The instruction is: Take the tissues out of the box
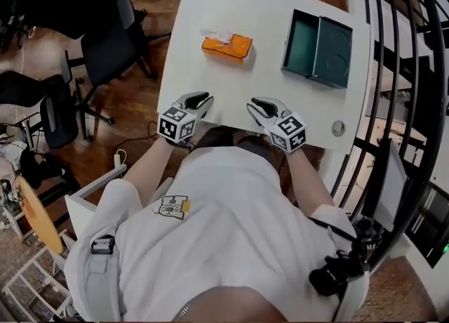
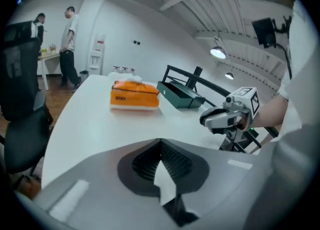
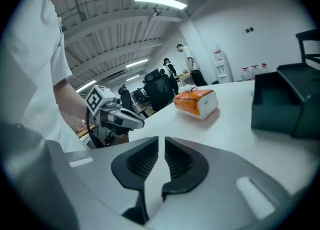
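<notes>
Orange tissue box [image 1: 226, 46], white tissue [image 1: 217, 34] atop

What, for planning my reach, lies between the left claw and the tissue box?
Only bare table between shut left claw and tissue box, per head view.

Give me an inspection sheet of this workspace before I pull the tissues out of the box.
Surface: white table, wooden floor around it.
Job's things: orange tissue box, white tissue sticking out of its top, untouched.
Clutter: open dark green case; small round grey cap in the tabletop.
Grippers: left gripper shut, empty; right gripper closing, narrow gap, nothing between its jaws; both at the table's near edge.
Cables: white power strip with a cord on the floor.
Surroundings: black office chairs, black railing, two people standing far off.
</notes>
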Demonstrator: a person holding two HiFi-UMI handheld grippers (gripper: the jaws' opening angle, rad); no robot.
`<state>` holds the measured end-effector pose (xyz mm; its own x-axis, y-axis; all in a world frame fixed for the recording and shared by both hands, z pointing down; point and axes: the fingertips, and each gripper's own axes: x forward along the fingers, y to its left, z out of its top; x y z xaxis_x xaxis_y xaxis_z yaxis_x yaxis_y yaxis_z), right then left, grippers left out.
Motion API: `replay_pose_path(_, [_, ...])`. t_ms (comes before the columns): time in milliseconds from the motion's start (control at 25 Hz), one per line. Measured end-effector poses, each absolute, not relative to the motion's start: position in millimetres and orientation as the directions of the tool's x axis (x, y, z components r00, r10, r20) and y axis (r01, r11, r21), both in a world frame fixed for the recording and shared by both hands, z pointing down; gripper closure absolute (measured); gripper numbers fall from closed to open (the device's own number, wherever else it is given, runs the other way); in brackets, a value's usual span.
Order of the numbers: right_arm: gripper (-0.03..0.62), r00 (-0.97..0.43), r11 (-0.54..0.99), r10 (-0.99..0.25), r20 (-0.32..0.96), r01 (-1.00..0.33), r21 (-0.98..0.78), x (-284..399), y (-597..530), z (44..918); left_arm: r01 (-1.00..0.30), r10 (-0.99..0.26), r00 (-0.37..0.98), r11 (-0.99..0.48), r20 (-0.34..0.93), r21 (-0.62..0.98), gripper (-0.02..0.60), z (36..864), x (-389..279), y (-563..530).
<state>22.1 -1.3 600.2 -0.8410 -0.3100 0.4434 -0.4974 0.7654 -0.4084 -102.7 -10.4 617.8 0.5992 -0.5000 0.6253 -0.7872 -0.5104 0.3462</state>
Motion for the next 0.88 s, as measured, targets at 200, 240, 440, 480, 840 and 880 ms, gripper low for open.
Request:
replay_pose_path(200, [0.594,-0.783,0.705,-0.360,0.507,-0.584,-0.403,13.2,20.7,627.0,-0.769,-0.460,0.606,-0.548,0.649,0.329,0.581,645.6,-91.7,12.4])
replay_pose_path(240, [0.594,-0.772,0.701,-0.369,0.518,-0.597,-0.390,10.6,20.5,630.0,-0.760,-0.453,0.615,-0.557,0.645,0.334,0.581,647.9,-90.9,12.5])
replay_pose_path(440, [0.594,-0.703,0.657,-0.458,0.543,-0.680,-0.326,-0.9,-1.0,638.3,-0.737,-0.457,0.645,-0.583,0.612,0.342,0.581,650.0,-101.2,-1.4])
replay_pose_path(480, [0.594,-0.692,0.652,-0.469,0.550,-0.690,-0.313,-5.2,-3.3,640.1,-0.734,-0.457,0.649,-0.587,0.608,0.342,0.581,651.0,-104.6,-1.6])
replay_pose_path(840, [0.594,-0.632,0.633,-0.526,0.568,-0.738,-0.235,-8.7,-9.7,638.9,-0.711,-0.453,0.675,-0.609,0.583,0.351,0.581,647.2,-105.1,-2.8])
replay_pose_path(880, [0.594,-0.628,0.631,-0.528,0.571,-0.741,-0.231,-7.5,-9.2,639.1,-0.709,-0.450,0.679,-0.608,0.579,0.358,0.581,646.5,-104.6,-2.8])
